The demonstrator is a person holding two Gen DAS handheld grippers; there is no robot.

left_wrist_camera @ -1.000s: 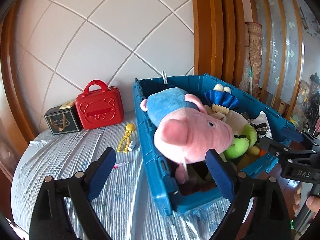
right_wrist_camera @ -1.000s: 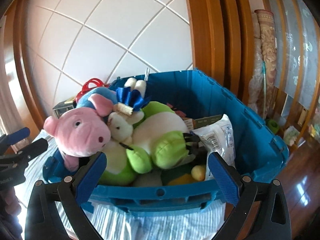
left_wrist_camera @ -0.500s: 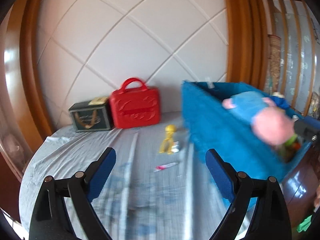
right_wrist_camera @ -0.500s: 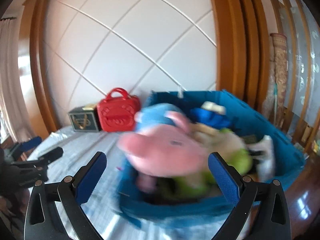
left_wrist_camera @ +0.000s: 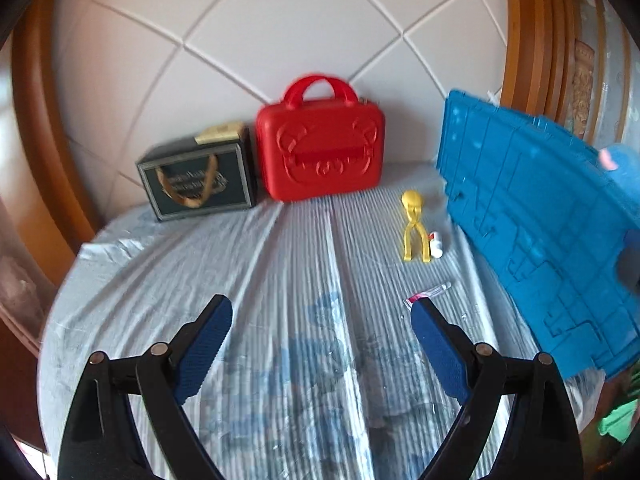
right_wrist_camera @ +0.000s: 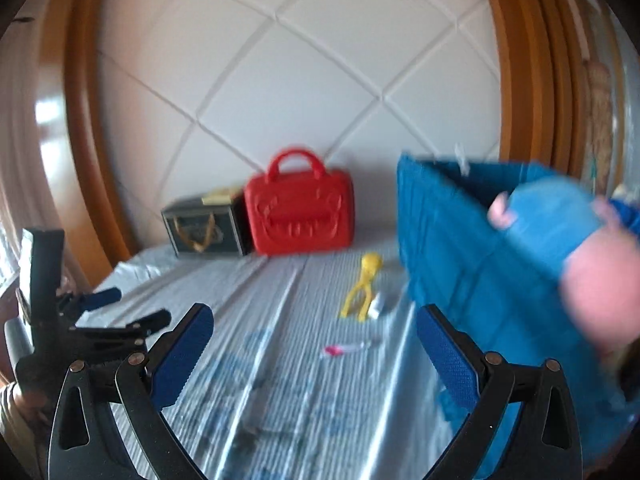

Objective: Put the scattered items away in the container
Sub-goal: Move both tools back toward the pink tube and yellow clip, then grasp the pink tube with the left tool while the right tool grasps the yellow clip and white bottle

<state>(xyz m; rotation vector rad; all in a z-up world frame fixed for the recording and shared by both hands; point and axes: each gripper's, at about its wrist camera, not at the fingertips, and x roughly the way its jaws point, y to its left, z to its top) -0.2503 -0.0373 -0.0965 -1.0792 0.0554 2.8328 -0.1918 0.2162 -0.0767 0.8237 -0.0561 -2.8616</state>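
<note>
Left gripper [left_wrist_camera: 320, 336] and right gripper [right_wrist_camera: 314, 344] both spread wide (nothing held), above striped bed [left_wrist_camera: 280, 280], yellow toy [left_wrist_camera: 414, 226], small bottle [left_wrist_camera: 436, 244], pink tube [left_wrist_camera: 428, 293] beside blue crate [left_wrist_camera: 540, 220].

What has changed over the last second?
Both tongs, left and right, swung left, away from the blue crate, toward the bedsheet with the yellow toy, small bottle and pink tube. Nothing was grasped or released; both remain open, and the items haven't moved.

Crate [left_wrist_camera: 532, 216]: blue. Case [left_wrist_camera: 320, 152]: red. Box [left_wrist_camera: 196, 176]: black, gold print. Clip toy [left_wrist_camera: 414, 226]: yellow. Bed sheet [left_wrist_camera: 280, 280]: pale blue, striped. Tongs pads [left_wrist_camera: 202, 346]: blue.
</note>
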